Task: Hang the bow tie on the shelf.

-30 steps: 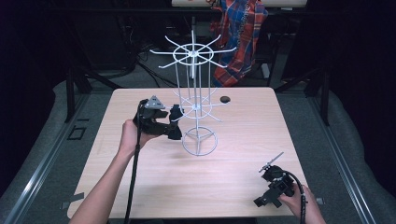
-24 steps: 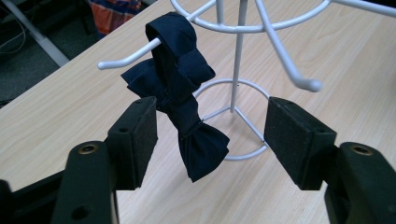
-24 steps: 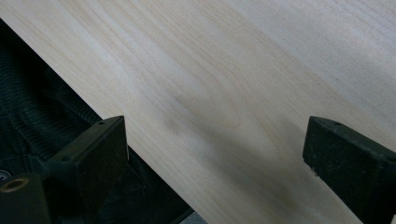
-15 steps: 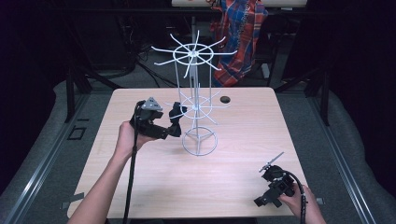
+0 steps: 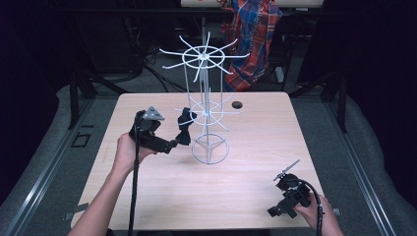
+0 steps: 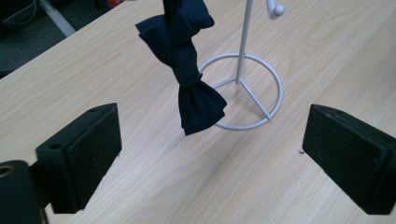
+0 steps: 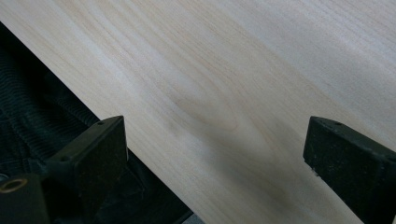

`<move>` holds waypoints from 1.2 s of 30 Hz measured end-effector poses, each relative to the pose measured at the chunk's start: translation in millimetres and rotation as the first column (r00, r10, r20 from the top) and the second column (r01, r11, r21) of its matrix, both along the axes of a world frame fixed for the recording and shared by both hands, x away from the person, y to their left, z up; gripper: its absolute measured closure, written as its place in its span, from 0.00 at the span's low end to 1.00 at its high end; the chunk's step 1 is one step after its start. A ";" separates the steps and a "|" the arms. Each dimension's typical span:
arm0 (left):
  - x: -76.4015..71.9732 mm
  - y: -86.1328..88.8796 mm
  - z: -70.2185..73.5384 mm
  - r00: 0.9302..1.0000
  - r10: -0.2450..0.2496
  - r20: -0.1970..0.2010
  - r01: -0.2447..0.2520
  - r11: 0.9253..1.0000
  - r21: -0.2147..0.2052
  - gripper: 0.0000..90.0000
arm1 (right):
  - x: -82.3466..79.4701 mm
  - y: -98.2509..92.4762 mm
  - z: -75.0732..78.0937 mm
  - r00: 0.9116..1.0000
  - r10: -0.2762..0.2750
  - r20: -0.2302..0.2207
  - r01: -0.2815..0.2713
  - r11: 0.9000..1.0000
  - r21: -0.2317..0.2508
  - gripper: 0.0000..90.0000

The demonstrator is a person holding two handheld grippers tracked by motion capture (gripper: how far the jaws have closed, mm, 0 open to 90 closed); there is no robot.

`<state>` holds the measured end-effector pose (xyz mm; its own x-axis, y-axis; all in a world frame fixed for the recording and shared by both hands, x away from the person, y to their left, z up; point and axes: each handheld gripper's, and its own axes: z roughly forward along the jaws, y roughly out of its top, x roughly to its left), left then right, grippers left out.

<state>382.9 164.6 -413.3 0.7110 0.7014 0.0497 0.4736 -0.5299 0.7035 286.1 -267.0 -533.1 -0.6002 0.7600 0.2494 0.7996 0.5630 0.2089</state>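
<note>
A white wire rack (image 5: 202,98) stands mid-table on a ring base (image 6: 275,79). From one of its lower hooks hangs a dark navy bow tie (image 5: 185,125), dangling free above the wood (image 6: 189,70). My left gripper (image 5: 173,143) sits just left of and below the tie. It is open, its jaws wide on either side of the tie and not touching it (image 6: 212,158). Near the table's front right corner my right gripper (image 5: 274,212) is open over bare wood with nothing between its jaws (image 7: 215,168).
A small black round hole (image 5: 237,104) marks the tabletop behind the rack. A plaid cloth (image 5: 253,39) hangs behind the far edge. The table's front edge and dark floor lie beside the right gripper (image 7: 42,116).
My left gripper has drawn back a little from the rack, and the bow tie now hangs from the hook outside its jaws. The right gripper has stayed put.
</note>
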 end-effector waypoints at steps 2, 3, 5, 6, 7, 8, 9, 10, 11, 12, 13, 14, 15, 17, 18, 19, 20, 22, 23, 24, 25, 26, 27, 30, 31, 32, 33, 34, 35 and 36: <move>-3.0 1.5 0.0 1.000 0.010 -0.008 -0.010 1.000 -0.001 0.02 | 0.7 -1.0 0.8 1.000 0.015 0.006 -0.015 0.999 -0.028 0.07; -5.4 2.3 -0.5 1.000 0.014 -0.009 -0.014 1.000 0.010 0.01 | 0.7 -1.0 0.8 1.000 0.015 0.006 -0.015 0.999 -0.029 0.07; -9.5 3.4 -2.4 1.000 0.019 -0.014 -0.019 0.999 0.035 0.01 | 0.5 -0.8 0.8 1.000 0.016 0.003 -0.016 1.000 -0.023 0.07; -11.7 4.0 -3.7 1.000 0.021 -0.019 -0.020 0.999 0.045 0.01 | 0.2 -0.3 0.9 1.000 0.014 0.002 -0.014 1.000 -0.019 0.07; -13.4 4.7 -4.4 0.999 0.025 -0.023 -0.024 0.998 0.054 0.00 | 0.7 -0.4 1.5 1.000 0.022 -0.002 -0.022 0.999 -0.025 0.07; -15.9 5.9 -5.5 0.999 0.029 -0.022 -0.028 0.998 0.061 0.00 | 1.2 -0.8 2.2 0.999 0.031 -0.003 -0.032 0.999 -0.037 0.07; -18.8 7.3 -7.0 0.999 0.033 -0.028 -0.031 0.997 0.066 0.00 | 1.2 -0.7 2.5 0.999 0.032 0.000 -0.032 0.999 -0.042 0.07; -21.5 8.2 -8.6 0.999 0.040 -0.030 -0.038 0.996 0.074 0.00 | 1.2 -0.6 2.4 0.999 0.032 -0.001 -0.032 0.999 -0.042 0.07; -24.0 9.7 -9.5 0.999 0.041 -0.035 -0.038 0.996 0.085 0.00 | 1.5 -0.7 2.1 0.999 0.038 0.000 -0.038 0.998 -0.042 0.07; -26.6 11.2 -10.8 0.998 0.046 -0.033 -0.043 0.995 0.088 0.00 | 1.5 -0.6 2.1 0.999 0.037 -0.002 -0.037 0.998 -0.043 0.07; -28.6 12.3 -11.8 0.998 0.048 -0.037 -0.045 0.995 0.088 0.00 | 1.3 -0.2 1.6 0.999 0.034 -0.001 -0.034 0.999 -0.034 0.07; -31.1 14.0 -13.2 0.998 0.053 -0.037 -0.049 0.995 0.091 0.00 | -0.7 1.1 -0.3 1.000 0.005 0.011 -0.004 1.000 -0.013 0.07; -34.1 15.9 -15.1 0.997 0.060 -0.040 -0.056 0.994 0.094 0.00 | -0.9 1.4 -0.2 1.000 0.003 0.012 -0.003 1.000 -0.013 0.07; -38.1 18.7 -18.1 0.997 0.068 -0.042 -0.064 0.993 0.100 0.00 | 0.4 0.8 1.0 1.000 0.022 -0.001 -0.022 0.999 -0.024 0.07; -39.5 19.5 -19.4 0.997 0.070 -0.044 -0.065 0.992 0.104 0.00 | 1.8 0.1 2.2 0.999 0.045 -0.008 -0.045 0.998 -0.045 0.07; -41.9 20.5 -22.0 0.996 0.074 -0.045 -0.068 0.991 0.116 0.00 | 1.9 0.1 2.2 0.999 0.048 -0.009 -0.048 0.998 -0.046 0.07; -43.7 21.4 -24.1 0.996 0.074 -0.047 -0.067 0.990 0.124 0.00 | 1.3 0.7 1.6 0.999 0.038 -0.002 -0.038 0.998 -0.043 0.07; -46.9 23.1 -28.0 0.995 0.078 -0.058 -0.070 0.988 0.135 0.00 | 1.3 0.6 1.4 0.999 0.037 -0.002 -0.037 0.998 -0.042 0.07; -48.7 24.5 -30.8 0.995 0.081 -0.062 -0.071 0.987 0.143 0.00 | 1.4 0.5 1.5 0.999 0.040 -0.005 -0.040 0.998 -0.042 0.07; -49.8 25.6 -32.2 0.994 0.081 -0.069 -0.070 0.987 0.147 0.00 | 1.5 0.5 1.6 0.999 0.040 -0.005 -0.040 0.998 -0.042 0.07; -51.7 27.3 -35.7 0.993 0.089 -0.074 -0.076 0.985 0.154 0.00 | 1.4 0.6 1.7 0.999 0.039 -0.005 -0.039 0.998 -0.040 0.07; -52.4 28.5 -37.3 0.993 0.090 -0.079 -0.077 0.985 0.156 0.00 | 0.9 1.3 1.4 1.000 0.031 -0.003 -0.031 0.999 -0.030 0.07; -53.6 29.9 -39.5 0.992 0.094 -0.083 -0.080 0.984 0.158 0.00 | 0.8 1.4 1.5 1.000 0.030 -0.003 -0.030 0.999 -0.029 0.07; -57.7 33.7 -45.3 0.990 0.100 -0.097 -0.082 0.982 0.171 0.00 | -0.5 1.5 1.0 1.000 0.015 0.021 -0.014 0.999 -0.031 0.07; -59.1 34.9 -47.1 0.990 0.101 -0.100 -0.082 0.981 0.176 0.00 | 0.9 0.6 2.5 0.999 0.038 0.013 -0.038 0.998 -0.047 0.07; -60.2 36.2 -49.2 0.989 0.102 -0.104 -0.083 0.980 0.179 0.00 | 1.5 0.2 3.2 0.999 0.047 0.007 -0.047 0.998 -0.049 0.07; -61.2 37.1 -50.6 0.988 0.105 -0.109 -0.085 0.980 0.181 0.00 | 1.2 0.3 3.1 0.999 0.039 0.008 -0.038 0.998 -0.047 0.07; -62.0 38.6 -52.4 0.987 0.107 -0.117 -0.085 0.980 0.181 0.00 | 0.4 1.0 2.3 1.000 0.023 0.010 -0.022 0.999 -0.029 0.07; -63.2 40.1 -54.6 0.986 0.111 -0.125 -0.087 0.979 0.183 0.00 | 0.4 0.9 2.4 1.000 0.026 0.014 -0.026 0.999 -0.041 0.07; -63.8 40.9 -55.9 0.986 0.113 -0.125 -0.089 0.979 0.185 0.00 | -0.3 1.6 2.1 0.999 0.023 0.023 -0.022 0.999 -0.041 0.07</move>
